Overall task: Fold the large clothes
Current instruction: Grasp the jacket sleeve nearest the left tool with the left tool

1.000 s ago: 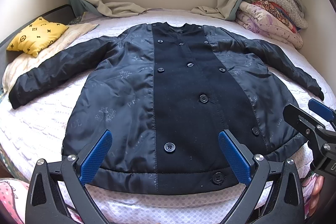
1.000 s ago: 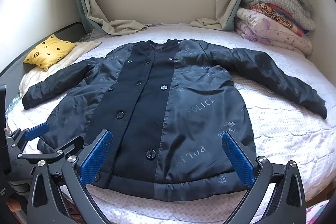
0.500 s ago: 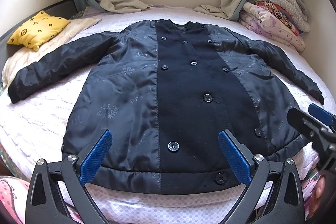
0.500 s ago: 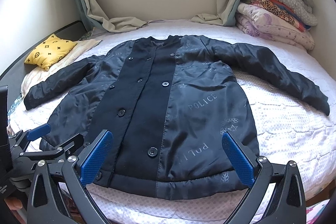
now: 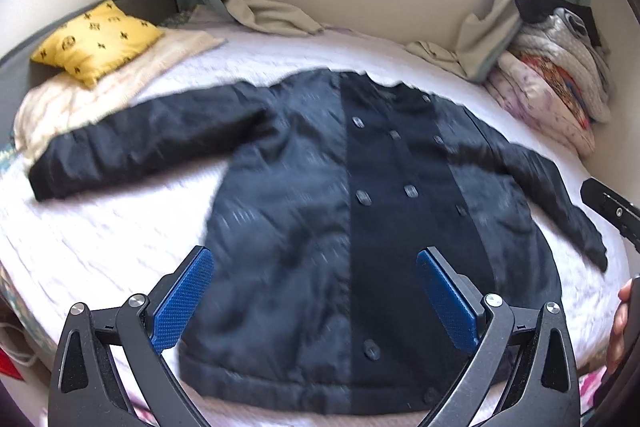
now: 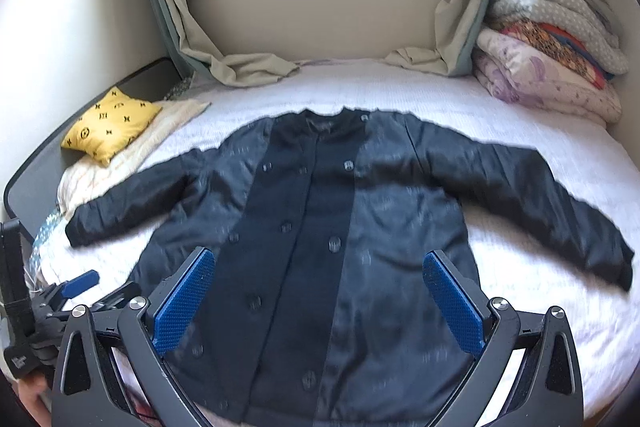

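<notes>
A dark navy jacket (image 5: 320,211) with a black buttoned front panel lies flat, face up, on the white bedspread (image 5: 100,247), both sleeves spread out; it also shows in the right wrist view (image 6: 340,235). My left gripper (image 5: 316,301) is open and empty, held above the jacket's hem. My right gripper (image 6: 318,303) is open and empty, above the lower part of the jacket. The left gripper's body shows in the right wrist view at the lower left (image 6: 60,303). Both views are blurred by motion.
A yellow patterned pillow (image 5: 96,41) lies at the far left on a cream blanket. A stack of folded quilts (image 6: 552,43) stands at the far right. Curtains (image 6: 240,67) drape onto the bed under the window sill. The bed's front edge is just below the hem.
Both grippers have risen and tilted, so the jacket sits lower and farther in view. The left view has swung right to left. The jacket has not moved. Both grippers stay open.
</notes>
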Demonstrator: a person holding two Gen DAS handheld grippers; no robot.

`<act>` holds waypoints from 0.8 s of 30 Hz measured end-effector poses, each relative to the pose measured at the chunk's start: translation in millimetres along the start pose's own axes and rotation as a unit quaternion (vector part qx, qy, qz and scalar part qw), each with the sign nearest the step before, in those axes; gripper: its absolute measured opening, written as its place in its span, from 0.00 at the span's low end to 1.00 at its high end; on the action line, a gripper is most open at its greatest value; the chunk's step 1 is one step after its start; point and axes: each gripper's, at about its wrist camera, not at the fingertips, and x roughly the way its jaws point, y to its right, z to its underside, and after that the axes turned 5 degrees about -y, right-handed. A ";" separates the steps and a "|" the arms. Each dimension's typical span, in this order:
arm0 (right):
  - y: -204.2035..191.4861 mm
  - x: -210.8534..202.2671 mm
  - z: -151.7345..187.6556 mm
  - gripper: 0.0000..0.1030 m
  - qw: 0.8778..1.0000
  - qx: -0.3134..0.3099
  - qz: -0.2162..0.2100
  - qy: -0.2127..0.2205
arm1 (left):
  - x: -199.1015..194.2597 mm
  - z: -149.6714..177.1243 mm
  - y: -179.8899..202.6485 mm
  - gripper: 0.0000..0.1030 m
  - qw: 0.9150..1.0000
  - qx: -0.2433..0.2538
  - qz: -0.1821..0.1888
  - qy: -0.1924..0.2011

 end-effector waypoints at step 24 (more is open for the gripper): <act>47.9 67.2 -41.9 1.00 1.000 -0.025 0.004 0.003 | 59.8 -102.2 -184.5 0.90 0.959 -0.278 0.052 -0.031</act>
